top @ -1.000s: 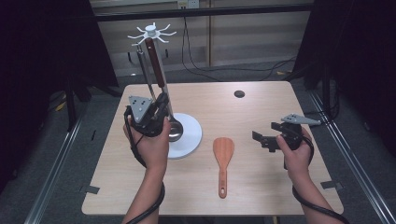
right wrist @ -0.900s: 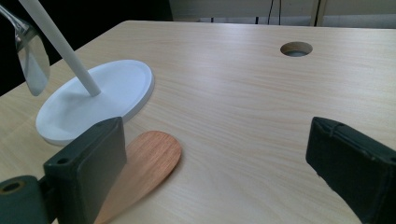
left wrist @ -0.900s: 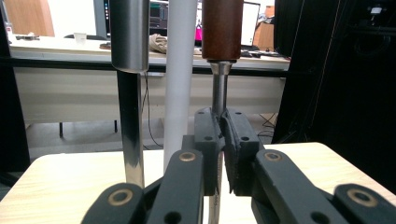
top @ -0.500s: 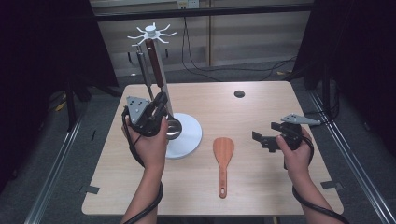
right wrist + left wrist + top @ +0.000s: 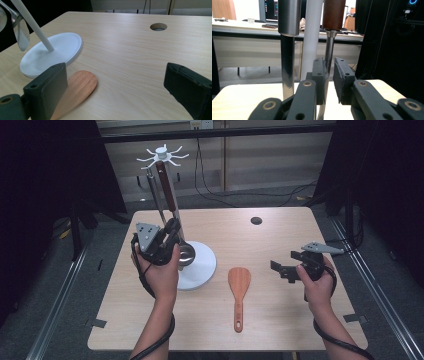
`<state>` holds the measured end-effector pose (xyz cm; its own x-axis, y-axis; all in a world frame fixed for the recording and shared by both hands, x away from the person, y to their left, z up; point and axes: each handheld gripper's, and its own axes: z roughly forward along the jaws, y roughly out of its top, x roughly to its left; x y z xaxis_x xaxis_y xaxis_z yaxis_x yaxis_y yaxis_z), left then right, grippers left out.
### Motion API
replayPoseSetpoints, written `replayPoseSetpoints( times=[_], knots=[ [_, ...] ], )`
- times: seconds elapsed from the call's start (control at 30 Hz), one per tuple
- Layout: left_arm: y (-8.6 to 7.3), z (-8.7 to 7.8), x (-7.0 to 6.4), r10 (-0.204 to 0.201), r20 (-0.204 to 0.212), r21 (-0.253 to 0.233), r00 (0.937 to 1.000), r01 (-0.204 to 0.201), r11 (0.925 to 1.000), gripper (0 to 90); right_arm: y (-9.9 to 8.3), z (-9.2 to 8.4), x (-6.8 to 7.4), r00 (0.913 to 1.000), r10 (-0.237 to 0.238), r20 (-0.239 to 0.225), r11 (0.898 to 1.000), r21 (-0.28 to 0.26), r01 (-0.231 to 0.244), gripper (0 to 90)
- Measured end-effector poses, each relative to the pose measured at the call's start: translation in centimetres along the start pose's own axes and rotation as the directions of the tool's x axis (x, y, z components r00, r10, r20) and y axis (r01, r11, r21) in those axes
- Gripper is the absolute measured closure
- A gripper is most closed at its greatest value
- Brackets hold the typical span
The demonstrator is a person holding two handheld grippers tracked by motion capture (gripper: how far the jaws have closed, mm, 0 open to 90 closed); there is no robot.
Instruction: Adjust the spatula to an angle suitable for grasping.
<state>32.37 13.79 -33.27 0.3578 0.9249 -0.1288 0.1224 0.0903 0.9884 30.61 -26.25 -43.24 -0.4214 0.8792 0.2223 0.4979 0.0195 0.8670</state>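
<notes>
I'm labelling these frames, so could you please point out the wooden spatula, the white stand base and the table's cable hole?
wooden spatula point(image 5: 239, 281): high view, blade.
white stand base point(image 5: 63, 47): right gripper view, top surface.
cable hole point(image 5: 256, 220): high view, centre.

Reddish-brown wooden spatula point(image 5: 238, 285), white stand point(image 5: 202, 265)

wooden spatula point(image 5: 238, 288) lies flat on table point(image 5: 280, 235).

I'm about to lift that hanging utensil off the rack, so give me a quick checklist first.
1. Left gripper around the brown-handled utensil: ok, its metal shaft sits between the jaws.
2. Jaws closed firm on it: cannot tell.
3. Steel-handled utensil out of the jaws: ok, it hangs beside them.
4. Rack base flat on the table: ok.
5. Right gripper free: ok, open, beside the wooden spatula.
</notes>
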Motion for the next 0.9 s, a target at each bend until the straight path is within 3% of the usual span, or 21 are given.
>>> replayPoseSetpoints(
  times=[0.17,0.37,0.6,0.7,0.9],
  knots=[
    [0.1,-0.2,-0.1,0.001,0.001,-0.005,1.0000,-0.001,1.0000,78.9,0.0,0.0,0.0,1.0000,0.001,0.001,1.000,0.000,-0.001,4.9],
    [0.7,-1.1,-0.1,0.002,-0.001,-0.078,1.0000,-0.002,0.9969,80.4,0.0,0.0,0.0,1.0000,-0.001,0.000,1.000,0.000,0.001,4.9],
    [2.0,-1.9,-0.4,0.024,0.026,-0.221,0.9994,-0.018,0.9751,85.6,0.0,0.0,0.1,1.0000,0.000,0.003,1.000,0.000,0.000,4.9],
    [2.7,-2.1,-0.6,0.023,0.038,-0.253,0.9990,-0.012,0.9674,87.4,0.0,0.0,0.1,1.0000,0.000,0.003,1.000,0.000,0.000,4.9],
    [4.3,-2.0,-0.9,0.040,0.053,-0.276,0.9978,-0.024,0.9608,88.5,0.0,0.0,0.1,1.0000,0.000,-0.002,1.000,-0.003,0.000,4.9]
  ],
)
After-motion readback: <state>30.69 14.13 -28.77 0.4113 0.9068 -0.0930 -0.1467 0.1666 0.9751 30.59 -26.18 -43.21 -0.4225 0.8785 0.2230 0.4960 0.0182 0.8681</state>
